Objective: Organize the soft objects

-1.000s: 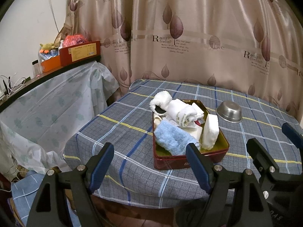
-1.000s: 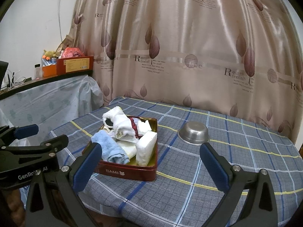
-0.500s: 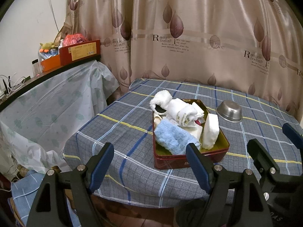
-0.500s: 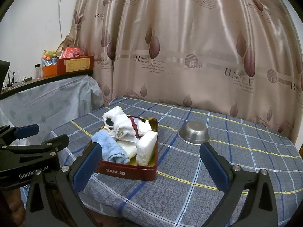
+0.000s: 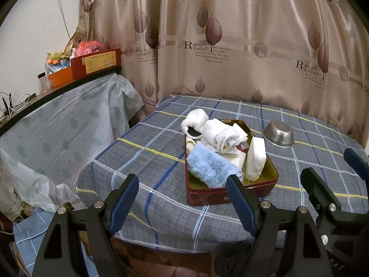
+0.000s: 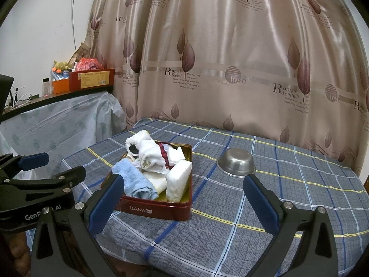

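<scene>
A big curtain point(image 6: 230, 57) with leaf prints is hung behind everything. In front of it, a table point(image 6: 288, 196) is covered by a blue-grey checked cloth with yellow and blue lines. At the left, a shelf point(image 5: 57, 90) is draped with a thin plastic sheet point(image 5: 57, 133), and a red box point(image 5: 95, 62) and an orange box point(image 5: 58, 78) are set on top of the shelf.

A red tin point(image 6: 159, 210) is placed on the table, near the front edge. The soft things are piled inside it. A blue towel point(image 5: 211, 167) is laid at the front left of the tin, and its end is hung a little over the rim. A white sponge point(image 6: 178, 180) is stood on its edge at the front right of the tin. A rolled white cloth point(image 5: 221, 135) with gold letters is laid on top of the pile. A fluffy white piece point(image 5: 194, 122) is hung over the back left corner of the tin. Smaller white bits are tucked below, and they cannot be told apart.

A metal bowl point(image 6: 236, 165) is set upside down on the table, to the right of the tin and apart from it.

The left gripper point(image 5: 182, 202) is held low at the front edge of the table, short of the tin. Its jaws are spread wide, and nothing is held between them. The right gripper point(image 6: 183, 204) is held beside it, in front of the tin and the bowl. Its jaws are spread wide too, and nothing is held.
</scene>
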Motion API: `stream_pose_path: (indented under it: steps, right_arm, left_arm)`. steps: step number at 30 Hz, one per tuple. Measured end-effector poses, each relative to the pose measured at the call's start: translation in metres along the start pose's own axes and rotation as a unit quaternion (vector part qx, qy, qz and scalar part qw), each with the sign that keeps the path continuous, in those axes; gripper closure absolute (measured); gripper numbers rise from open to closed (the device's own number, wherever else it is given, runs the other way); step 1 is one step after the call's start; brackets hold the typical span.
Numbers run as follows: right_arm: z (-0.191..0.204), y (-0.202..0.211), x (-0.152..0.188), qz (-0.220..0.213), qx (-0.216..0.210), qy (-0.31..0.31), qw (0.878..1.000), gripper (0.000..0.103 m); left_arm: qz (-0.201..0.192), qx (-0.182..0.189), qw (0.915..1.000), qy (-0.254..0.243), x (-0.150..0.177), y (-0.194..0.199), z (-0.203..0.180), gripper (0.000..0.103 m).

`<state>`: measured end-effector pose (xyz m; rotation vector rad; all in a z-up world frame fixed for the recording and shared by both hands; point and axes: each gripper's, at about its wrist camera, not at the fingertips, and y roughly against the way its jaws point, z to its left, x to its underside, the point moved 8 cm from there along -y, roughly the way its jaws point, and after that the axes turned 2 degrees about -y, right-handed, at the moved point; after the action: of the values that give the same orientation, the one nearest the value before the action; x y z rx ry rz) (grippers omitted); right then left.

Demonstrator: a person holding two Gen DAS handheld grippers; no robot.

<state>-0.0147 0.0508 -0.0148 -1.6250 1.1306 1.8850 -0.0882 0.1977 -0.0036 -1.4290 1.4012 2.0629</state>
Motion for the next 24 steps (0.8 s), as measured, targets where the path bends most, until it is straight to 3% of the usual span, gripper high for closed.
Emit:
stream_pose_path:
  steps: [24]
  right_arm:
    - [0.0002, 0.0009, -0.0005, 0.0, -0.001, 0.0, 1.0, 0.001]
  left_arm:
    - [0.007, 0.004, 1.0, 0.0, -0.0003, -0.0023, -0.001, 0.023]
